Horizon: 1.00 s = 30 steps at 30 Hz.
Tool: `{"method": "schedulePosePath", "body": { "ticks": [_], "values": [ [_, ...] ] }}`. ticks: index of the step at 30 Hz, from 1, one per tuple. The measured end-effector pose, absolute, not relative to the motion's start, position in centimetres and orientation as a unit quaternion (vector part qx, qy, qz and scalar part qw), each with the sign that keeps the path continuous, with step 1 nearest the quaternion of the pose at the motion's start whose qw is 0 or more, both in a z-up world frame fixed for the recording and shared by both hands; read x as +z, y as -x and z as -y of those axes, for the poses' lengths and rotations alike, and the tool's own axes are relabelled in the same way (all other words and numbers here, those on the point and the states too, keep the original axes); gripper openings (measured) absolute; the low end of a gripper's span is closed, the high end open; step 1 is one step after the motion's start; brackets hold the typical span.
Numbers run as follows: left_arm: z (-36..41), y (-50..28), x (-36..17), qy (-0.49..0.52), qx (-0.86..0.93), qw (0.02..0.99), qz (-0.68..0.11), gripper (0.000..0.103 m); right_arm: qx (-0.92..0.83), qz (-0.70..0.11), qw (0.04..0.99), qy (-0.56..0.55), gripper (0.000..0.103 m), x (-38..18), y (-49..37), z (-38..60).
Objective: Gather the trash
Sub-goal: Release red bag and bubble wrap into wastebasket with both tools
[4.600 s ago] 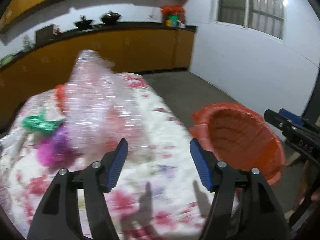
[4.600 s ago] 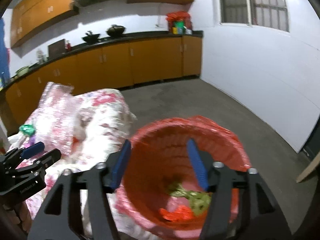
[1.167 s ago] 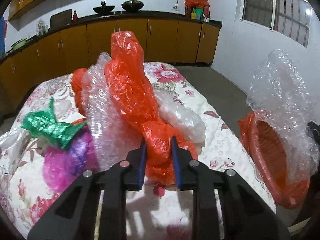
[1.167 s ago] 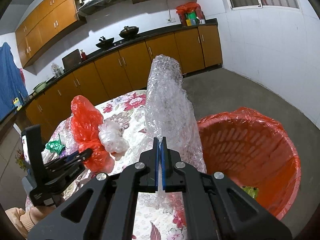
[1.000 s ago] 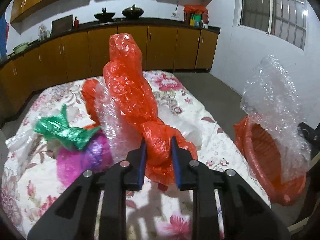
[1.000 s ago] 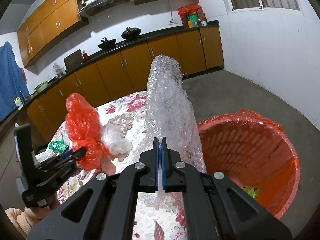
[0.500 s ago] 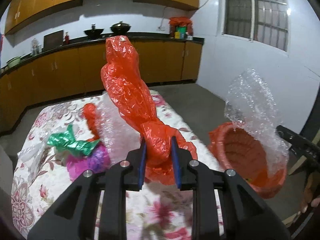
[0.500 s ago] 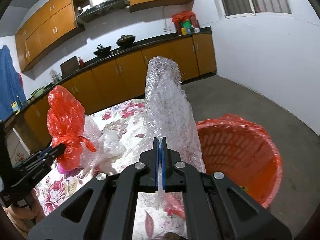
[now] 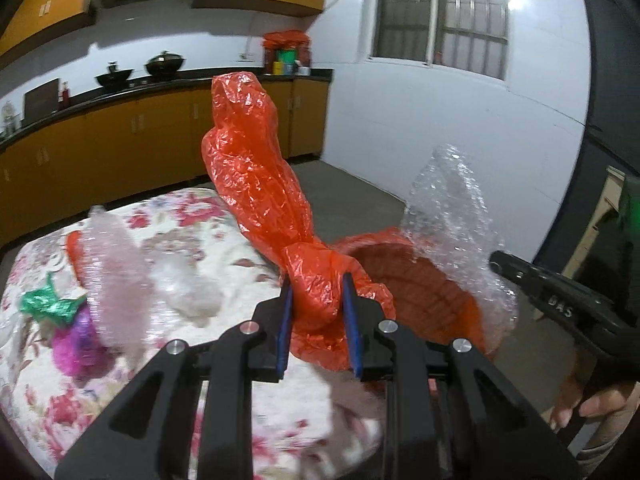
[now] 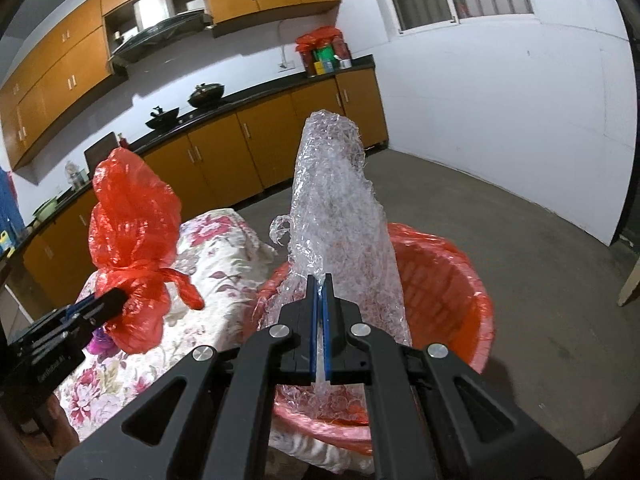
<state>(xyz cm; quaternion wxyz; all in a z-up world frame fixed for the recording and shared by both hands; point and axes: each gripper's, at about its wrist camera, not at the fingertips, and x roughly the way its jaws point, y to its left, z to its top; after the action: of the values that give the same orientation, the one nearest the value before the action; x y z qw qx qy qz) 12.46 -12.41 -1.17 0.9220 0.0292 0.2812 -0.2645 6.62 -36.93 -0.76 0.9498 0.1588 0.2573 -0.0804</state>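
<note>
Here the red-lined basket point(image 10: 452, 280) stands beneath the bubble wrap point(image 10: 336, 216).

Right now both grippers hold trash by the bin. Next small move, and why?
Probably open the right gripper: its bubble wrap already hangs over the orange bin, so it should drop in. The left gripper, shut on the red plastic bag, looks short of the rim.

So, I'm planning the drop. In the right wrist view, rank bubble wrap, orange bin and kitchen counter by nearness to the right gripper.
1. Bubble wrap: clamped in the right gripper.
2. Orange bin: just beyond, below the wrap.
3. Kitchen counter: far back along the wall.
</note>
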Motion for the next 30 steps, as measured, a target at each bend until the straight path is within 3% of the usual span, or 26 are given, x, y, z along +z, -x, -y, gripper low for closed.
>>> {"method": "schedulePosePath", "body": {
  "ticks": [14, 19, 21, 23, 28, 30],
  "values": [
    [18.7, -13.7, -4.0, -0.047, -0.316, 0.895, -0.312, 0.024, -0.094, -0.264, 0.943, -0.182, 0.003, -1.7, -6.9, 39.0],
    [19.5, -14.3, -5.3, -0.053, -0.318, 0.89, -0.323, 0.03, -0.093, -0.266, 0.942, -0.184, 0.005, -1.9, -7.3, 39.6],
    [19.5, -14.5, -5.8, -0.055, -0.314, 0.889, -0.328, 0.038, -0.094, -0.27, 0.941, -0.184, 0.011, -2.1, -7.4, 39.8],
    [19.2, -14.8, -6.3, -0.052, -0.309, 0.889, -0.335, 0.043, -0.096, -0.27, 0.94, -0.186, 0.029, -2.3, -7.1, 40.0],
    [17.3, -15.3, -6.9, -0.043, -0.283, 0.895, -0.343, 0.053, -0.109, -0.268, 0.94, -0.179, 0.043, -2.6, -6.6, 40.2],
    [16.1, -15.2, -6.8, -0.037, -0.263, 0.902, -0.34, 0.063, -0.113, -0.267, 0.942, -0.171, 0.05, -2.4, -6.6, 39.9]
  ]
}}
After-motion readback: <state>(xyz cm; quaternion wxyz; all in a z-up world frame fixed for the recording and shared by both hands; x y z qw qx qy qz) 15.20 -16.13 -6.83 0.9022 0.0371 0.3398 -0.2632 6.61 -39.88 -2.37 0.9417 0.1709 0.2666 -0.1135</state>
